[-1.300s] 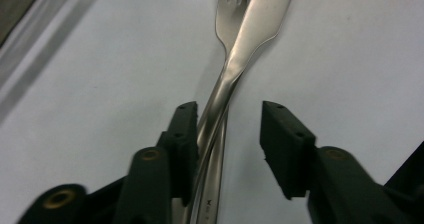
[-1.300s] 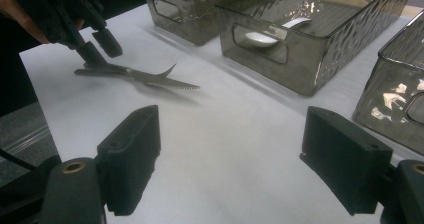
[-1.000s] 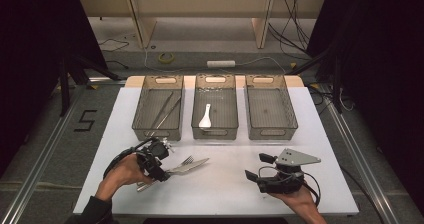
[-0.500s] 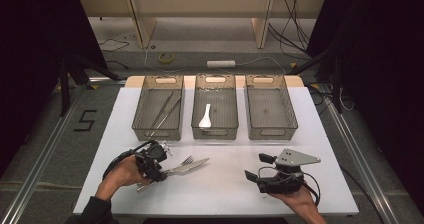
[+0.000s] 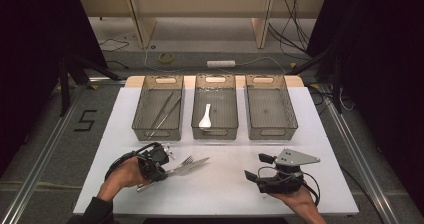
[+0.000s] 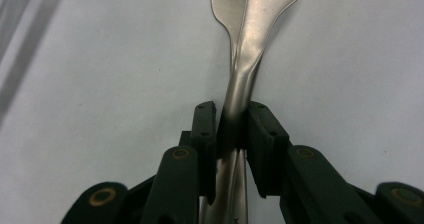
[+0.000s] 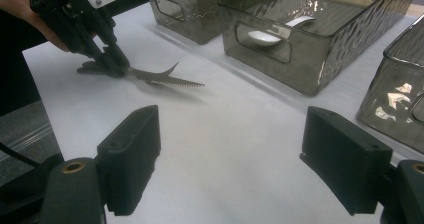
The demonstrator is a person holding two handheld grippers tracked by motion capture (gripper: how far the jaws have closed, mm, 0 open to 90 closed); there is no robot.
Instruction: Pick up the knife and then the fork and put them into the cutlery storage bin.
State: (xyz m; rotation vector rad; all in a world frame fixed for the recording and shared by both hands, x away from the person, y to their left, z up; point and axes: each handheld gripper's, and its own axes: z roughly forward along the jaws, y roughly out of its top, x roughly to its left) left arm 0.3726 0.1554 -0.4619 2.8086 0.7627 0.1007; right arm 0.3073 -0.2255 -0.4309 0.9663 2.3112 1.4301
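Cutlery on white table (image 5: 235,184), front left: fork (image 5: 186,160) and serrated knife (image 5: 192,166). Left gripper (image 6: 232,121), jaws just closing, clamps a metal handle (image 6: 242,84). Right gripper (image 7: 235,154) gapes wide, holding nothing, well apart.

Black hand-held gripper (image 5: 272,176) bearing grey three-cornered plate, trailing black cable.

In the lower left of the high view, the left hand-held gripper (image 5: 161,165) lies low, pointing right, forearm entering from the bottom edge. Its jaws have just been closing and now pinch metal cutlery handles (image 6: 235,114). At lower right, the right hand-held gripper (image 5: 256,168) points left, jaws wide apart with nothing between them.
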